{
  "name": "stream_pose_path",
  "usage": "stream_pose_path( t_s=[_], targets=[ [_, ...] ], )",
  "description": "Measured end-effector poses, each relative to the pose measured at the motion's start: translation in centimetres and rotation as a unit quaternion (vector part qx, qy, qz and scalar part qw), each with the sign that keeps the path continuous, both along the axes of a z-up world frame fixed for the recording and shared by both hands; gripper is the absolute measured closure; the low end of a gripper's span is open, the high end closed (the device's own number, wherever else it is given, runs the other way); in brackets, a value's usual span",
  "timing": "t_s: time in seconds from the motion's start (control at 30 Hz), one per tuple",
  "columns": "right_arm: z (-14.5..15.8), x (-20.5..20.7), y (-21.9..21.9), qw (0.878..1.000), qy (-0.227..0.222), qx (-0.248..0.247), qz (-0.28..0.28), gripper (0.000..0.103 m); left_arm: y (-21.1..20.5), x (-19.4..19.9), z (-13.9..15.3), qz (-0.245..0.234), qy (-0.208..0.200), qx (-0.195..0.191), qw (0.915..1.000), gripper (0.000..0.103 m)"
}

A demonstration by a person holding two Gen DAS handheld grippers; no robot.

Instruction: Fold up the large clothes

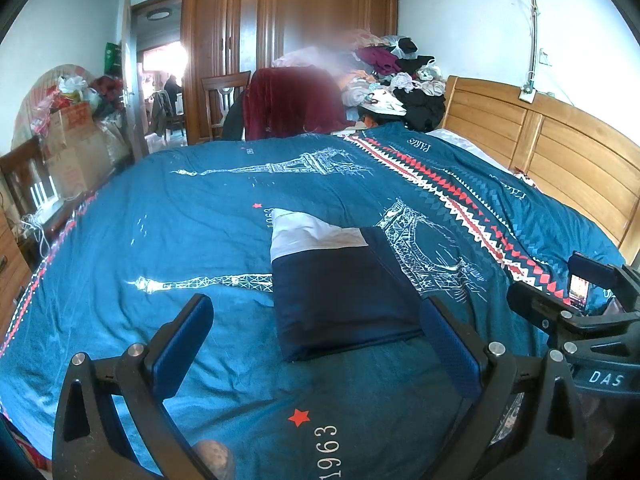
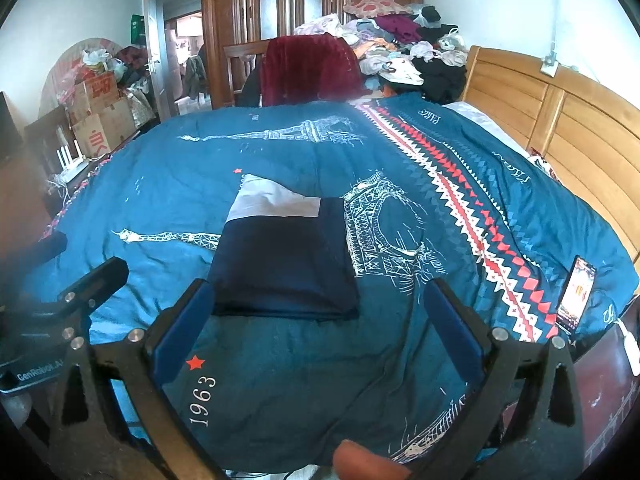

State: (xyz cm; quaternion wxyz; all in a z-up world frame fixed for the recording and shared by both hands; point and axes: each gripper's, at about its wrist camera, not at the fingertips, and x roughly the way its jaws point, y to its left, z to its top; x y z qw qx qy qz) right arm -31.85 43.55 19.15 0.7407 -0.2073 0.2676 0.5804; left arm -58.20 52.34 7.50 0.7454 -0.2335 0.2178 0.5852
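- On the bed [image 1: 120,240], spread with a blue quilt [image 2: 280,152] printed with towers, a folded navy garment [image 1: 340,304] is laid flat near the middle, a white panel showing at its far end.
- Left gripper [image 1: 320,344]: held wide open, nothing gripped, just short of the garment's near edge.
- Right gripper [image 2: 320,328]: likewise wide open and empty, near that same edge.
- Phone [image 2: 576,296]: propped at the quilt's right side.
- Clothes pile [image 1: 400,76]: heaped beside the wooden headboard [image 1: 560,148].
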Motion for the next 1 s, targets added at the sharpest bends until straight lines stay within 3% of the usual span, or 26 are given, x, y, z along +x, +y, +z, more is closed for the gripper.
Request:
stream_pose_path(
  t_s=[1.0],
  targets=[
    [-1.0,1.1,-0.6,1.0,0.023,-0.005,0.005,0.0,0.3,0.5,-0.7,-0.002,0.003,-0.008,1.0,0.0]
  ],
)
